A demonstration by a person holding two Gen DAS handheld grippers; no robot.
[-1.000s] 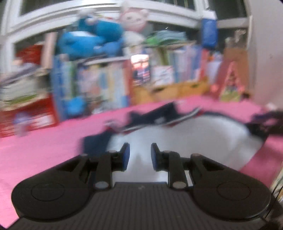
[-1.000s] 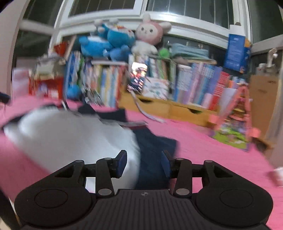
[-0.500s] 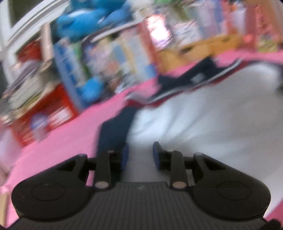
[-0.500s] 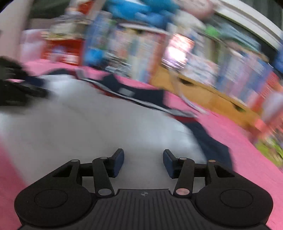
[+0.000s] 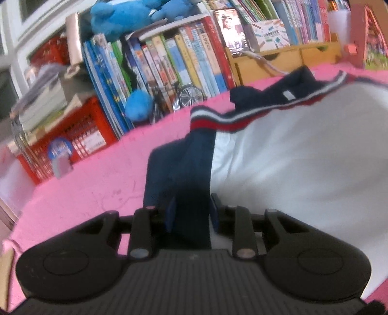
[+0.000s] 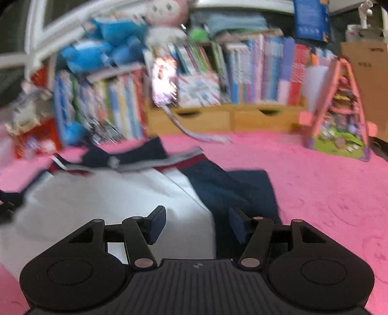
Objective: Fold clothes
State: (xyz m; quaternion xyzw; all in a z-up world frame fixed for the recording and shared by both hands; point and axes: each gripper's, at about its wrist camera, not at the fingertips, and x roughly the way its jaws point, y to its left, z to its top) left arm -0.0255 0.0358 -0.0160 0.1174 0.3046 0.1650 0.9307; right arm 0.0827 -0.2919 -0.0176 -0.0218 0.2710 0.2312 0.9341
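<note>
On the pink cloth [image 6: 327,193], a white shirt [image 5: 303,169] is lying flat. Left gripper [image 5: 191,213] is straddling its navy sleeve [image 5: 191,169], fingers apart. Right gripper [image 6: 197,224] is hovering, jaws spread, over the other sleeve's seam.

We are looking across a pink cover [image 5: 80,184] that is spreading over the whole surface. Along its far edge, rows of books [image 5: 169,58] are standing upright, and blue plush toys [image 5: 126,17] are lying on top of them. A pink-and-white plush rabbit [image 6: 167,14] is sitting beside the blue ones. A red crate [image 5: 80,130] is sitting at the left, a small toy bicycle [image 5: 186,97] is standing before the books, and a phone [image 5: 230,29] with a lit screen is leaning above wooden drawers [image 6: 232,118]. At the right, a pink triangular stand [image 6: 339,114] is resting on the cover, with a cardboard box [image 6: 368,72] standing behind it.
</note>
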